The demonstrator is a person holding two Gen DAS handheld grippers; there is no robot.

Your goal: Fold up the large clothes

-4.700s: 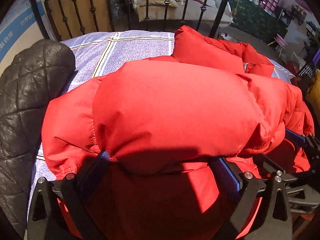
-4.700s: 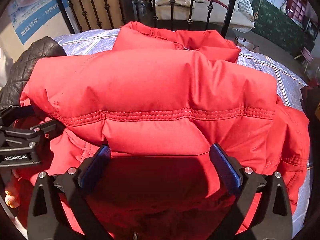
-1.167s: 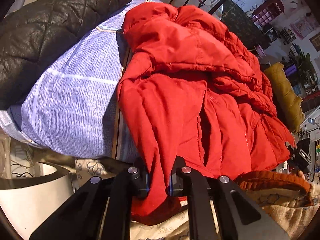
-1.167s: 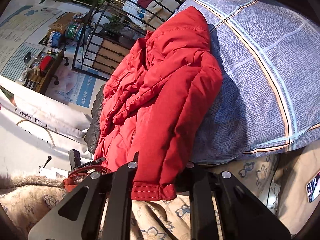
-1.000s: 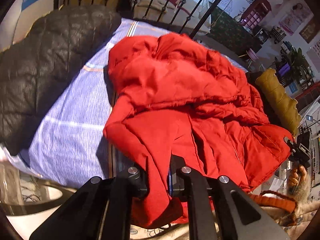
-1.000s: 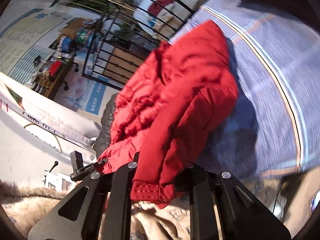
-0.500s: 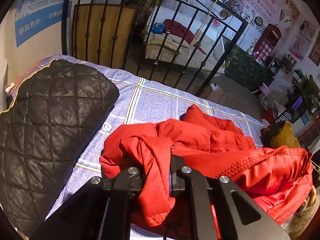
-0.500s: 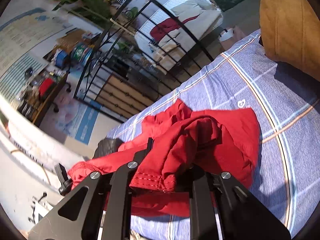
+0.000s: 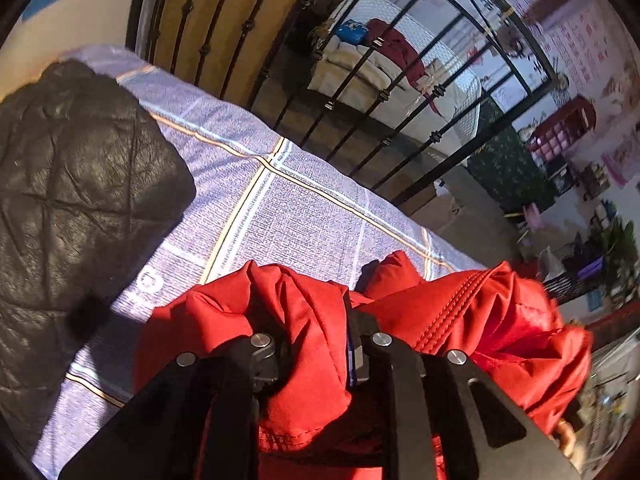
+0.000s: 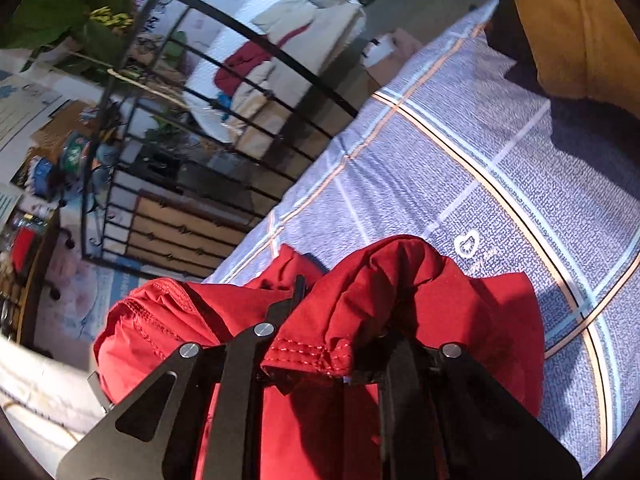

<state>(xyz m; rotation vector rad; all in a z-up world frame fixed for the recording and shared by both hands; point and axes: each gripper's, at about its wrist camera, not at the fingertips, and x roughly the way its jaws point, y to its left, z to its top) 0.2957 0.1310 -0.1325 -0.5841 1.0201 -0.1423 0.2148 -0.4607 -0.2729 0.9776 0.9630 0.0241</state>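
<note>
Red padded jacket (image 9: pixel 472 312), bunched and lifted above a blue plaid bedsheet (image 9: pixel 304 216), held at two points by handheld grippers. Left gripper (image 9: pixel 316 344): jaws narrow and just beginning to part, a fold of the jacket's hem cloth still between them and draped over the near side of the fingers. Right gripper (image 10: pixel 324 344): jaws narrow and clamped on a stitched edge of the jacket (image 10: pixel 400 288), which hangs over the fingertips; in this view the rest of the garment trails away to the left in a loose roll.

Setting: black quilted jacket (image 9: pixel 68 184) lying on the sheet to the left in the left wrist view, apart from the red one; mustard-yellow garment (image 10: pixel 576 28) at the far corner of the bed in the right wrist view; black iron bed rail (image 9: pixel 400 92) beyond the mattress.

Progress, as a judgement: the fold is under way but not finished. The gripped edges appear to be carried over toward the far part of the garment, yet the jacket is crumpled rather than flat, with no tidy rectangle visible. Remaining work probably includes laying the carried edge down on the sheet, releasing both grips, and smoothing or making a further fold.
</note>
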